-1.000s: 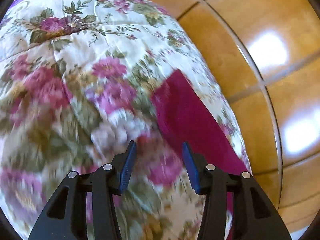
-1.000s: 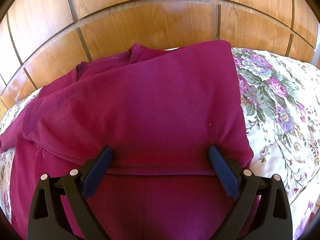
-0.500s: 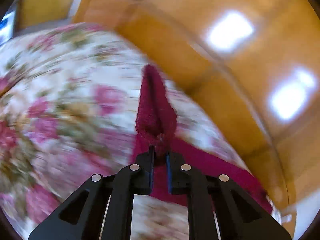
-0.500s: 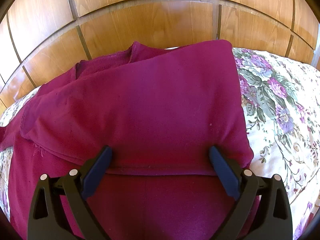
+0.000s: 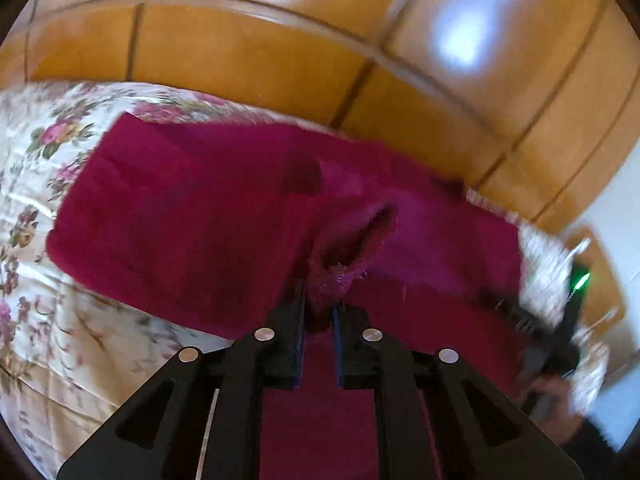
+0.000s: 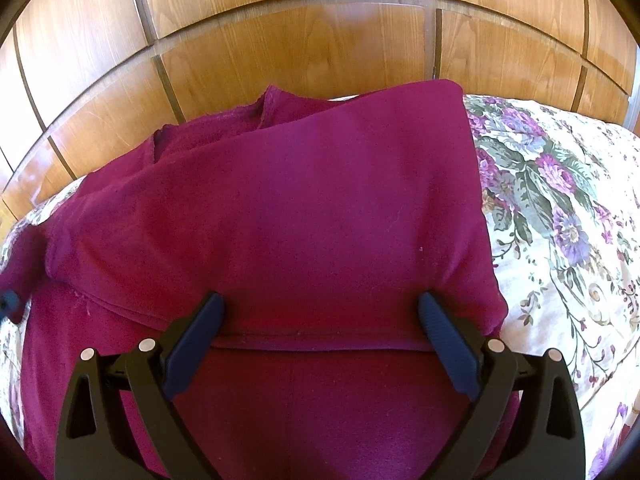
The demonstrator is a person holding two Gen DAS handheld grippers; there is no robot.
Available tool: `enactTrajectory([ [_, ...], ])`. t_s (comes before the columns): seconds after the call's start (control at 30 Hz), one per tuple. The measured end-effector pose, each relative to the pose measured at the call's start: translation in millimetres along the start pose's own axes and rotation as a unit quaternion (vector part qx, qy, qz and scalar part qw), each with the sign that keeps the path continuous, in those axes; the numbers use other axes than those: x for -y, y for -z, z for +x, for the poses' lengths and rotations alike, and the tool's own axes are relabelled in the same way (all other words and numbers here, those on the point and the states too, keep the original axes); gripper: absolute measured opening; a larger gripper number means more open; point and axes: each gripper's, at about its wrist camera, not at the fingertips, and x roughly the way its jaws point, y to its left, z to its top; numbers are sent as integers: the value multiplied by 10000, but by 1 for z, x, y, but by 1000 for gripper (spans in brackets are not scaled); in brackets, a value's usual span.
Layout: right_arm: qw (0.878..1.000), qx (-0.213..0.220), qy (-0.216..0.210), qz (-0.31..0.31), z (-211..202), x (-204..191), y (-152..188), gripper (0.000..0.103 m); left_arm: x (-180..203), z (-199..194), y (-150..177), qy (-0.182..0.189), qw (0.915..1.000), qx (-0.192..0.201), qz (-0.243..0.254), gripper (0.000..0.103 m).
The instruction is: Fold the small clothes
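Fuzzy magenta garment [image 6: 304, 216], smooth folded panel, quilted floral bedspread [image 6: 560, 216], glossy wood.

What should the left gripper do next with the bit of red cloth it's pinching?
Probably lay it down. The left gripper carries a fuzzy end of the red garment over the part already folded on the floral bedspread, and its jaws are opening. The right gripper waits open.

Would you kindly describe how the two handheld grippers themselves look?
Both the left gripper and the right gripper have black plastic frames with triangular cut-outs, round silver rivets and ribbed dark blue fingertips. No cables or markings show.
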Motion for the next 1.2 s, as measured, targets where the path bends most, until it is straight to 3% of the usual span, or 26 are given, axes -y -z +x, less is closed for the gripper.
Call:
enactTrajectory([
  [0.1, 10000, -50, 22, -17, 0, -2, -2, 98, 12, 4, 10, -32, 9998, -64, 185, 48],
  [0.13, 10000, -97, 15, -16, 0, -2, -4, 98, 13, -3, 15, -76, 9997, 30, 226, 53],
  [0.23, 9999, -26, 108, -75, -14, -10, -13, 98, 12, -19, 28, -93, 9994, 147, 298, 54],
  [0.3, 9992, 231, -313, -46, -32, -22, -18, 98, 9, -26, 36, -54, 9995, 206, 245, 54],
  [0.37, 9937, 193, -1103, -13, -47, -44, -22, 98, 8, -34, 51, -81, 9994, 261, 225, 54],
  [0.43, 9812, -70, -1923, -134, -50, -76, -21, 97, 8, -38, 63, -148, 9993, 266, 211, 54],
  [0.5, 9675, -448, -2481, -201, -42, -109, -18, 95, 8, -44, 73, -151, 9994, 234, 211, 54],
  [0.6, 9535, -866, -2887, -37, -22, -143, -16, 89, 4, -46, 89, -189, 9994, 146, 254, 54],
  [0.67, 9504, -1087, -2915, 71, -4, -165, -13, 80, 1, -43, 95, -193, 9995, 94, 210, 53],
  [0.7, 9473, -1245, -2948, 132, 6, -173, -13, 67, 0, -42, 97, -169, 9996, 95, 181, 53],
  [0.73, 9452, -1463, -2916, 124, 18, -184, -10, 48, -1, -41, 99, -162, 9996, 110, 179, 53],
  [0.77, 9501, -1511, -2730, 13, 24, -191, -10, 35, -2, -40, 100, -160, 9997, 113, 168, 53],
  [0.8, 9601, -1421, -2396, -251, 24, -200, -11, 11, -3, -38, 101, -156, 9997, 111, 161, 54],
  [0.83, 9616, -1368, -2348, -376, 21, -204, -13, 5, -3, -38, 104, -156, 9997, 128, 171, 54],
  [1.0, 9626, -382, -2573, -764, -48, -195, -46, 5, 0, -38, 111, -207, 9992, 222, 252, 54],
  [1.07, 9618, 71, -2616, -803, -82, -176, -68, 4, 1, -38, 113, -204, 9991, 227, 279, 55],
  [1.2, 9666, 463, -2430, -669, -109, -125, -100, 5, 4, -35, 112, -248, 9989, 232, 311, 55],
])
